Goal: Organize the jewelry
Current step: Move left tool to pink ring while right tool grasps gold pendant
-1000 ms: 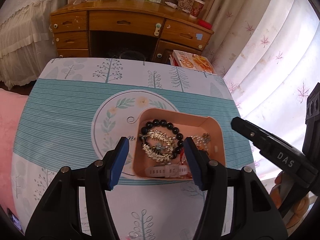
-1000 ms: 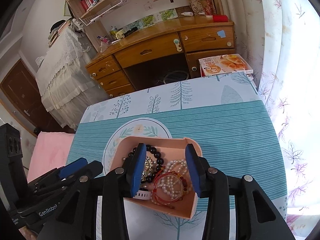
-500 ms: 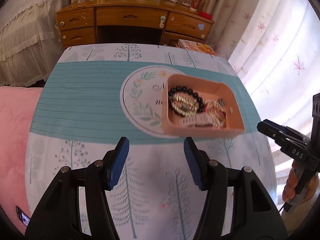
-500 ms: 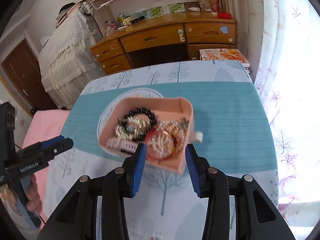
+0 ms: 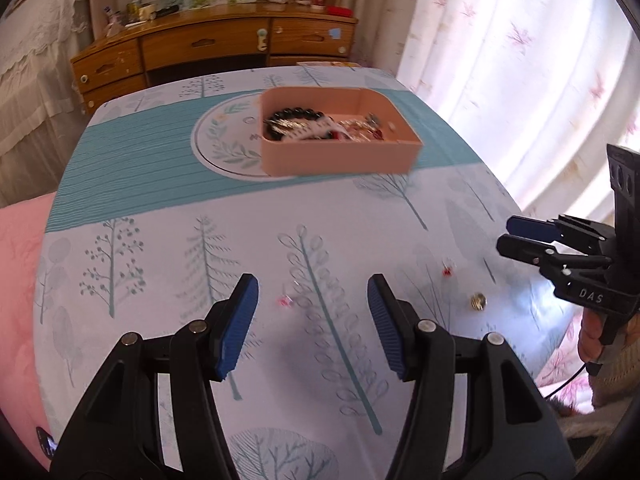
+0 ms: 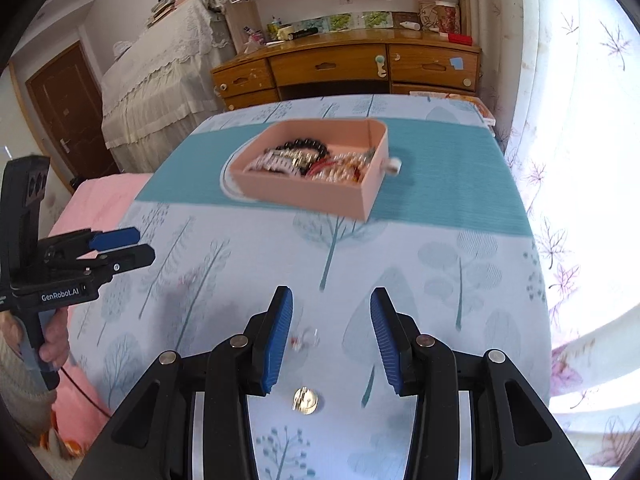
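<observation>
Clearly the pink rectangular open drawer-like box, heaped with a black bead bracelet, pearl strands and red cords, sits in the upper middle of both views on the teal band of the tree-printed tablecloth, well apart from both tools. Nearer the lower part of the frames lie the loose pieces: a small round gold-coloured stud at the bottom centre of the right view, a tiny clear and red earring just above it, and a small pink bead-like piece in the lower middle of the left view. The left gripper has its blue pads apart with nothing between them; the right gripper likewise stands apart and empty, above the clear earring. The likely trouble is size: these bits are so small and flat that ribbed pads may skid over them, flick them across the slick cloth, or pinch up a fold of fabric instead. The gold stud could roll toward the table edge at lower right. Both views are blurred, so aim may suffer. Beyond, a wooden desk with drawers and pale curtains stand clear; nothing blocks the reach.
</observation>
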### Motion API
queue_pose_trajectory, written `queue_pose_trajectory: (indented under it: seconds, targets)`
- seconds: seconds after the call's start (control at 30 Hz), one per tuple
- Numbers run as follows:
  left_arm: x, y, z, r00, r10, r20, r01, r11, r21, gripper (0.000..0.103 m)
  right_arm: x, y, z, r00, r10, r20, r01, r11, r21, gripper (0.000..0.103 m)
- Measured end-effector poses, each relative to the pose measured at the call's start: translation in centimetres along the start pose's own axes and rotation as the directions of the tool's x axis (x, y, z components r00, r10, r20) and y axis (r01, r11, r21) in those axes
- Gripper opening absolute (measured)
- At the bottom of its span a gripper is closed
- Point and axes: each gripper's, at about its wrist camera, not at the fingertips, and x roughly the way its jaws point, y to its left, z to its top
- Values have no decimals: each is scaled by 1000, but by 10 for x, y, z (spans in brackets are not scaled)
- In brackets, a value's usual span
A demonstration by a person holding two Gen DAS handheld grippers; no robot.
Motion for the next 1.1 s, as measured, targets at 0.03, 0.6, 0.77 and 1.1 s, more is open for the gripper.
queue_pose_trajectory:
  seconds: [0.03,0.6,0.77,1.1]
  targets:
    - [0,-5,-6,1000,4,4,-4,1000,15,54,-1,3,-10,1000,-1,-4,0,1000,-18,41]
    - [26,-14,-55,998,60,10,-59,997,-51,54,25,24,-93,1000,14,11,-12,977,-214,41]
    - [29,-7,-52,997,76,20,-74,994,-85,54,31,27,-89,999,-4,37,13,966,-258,40]
    - [44,17,-35,995,93,21,-90,987,-131,54,36,33,-87,998,11,55,4,961,-276,19]
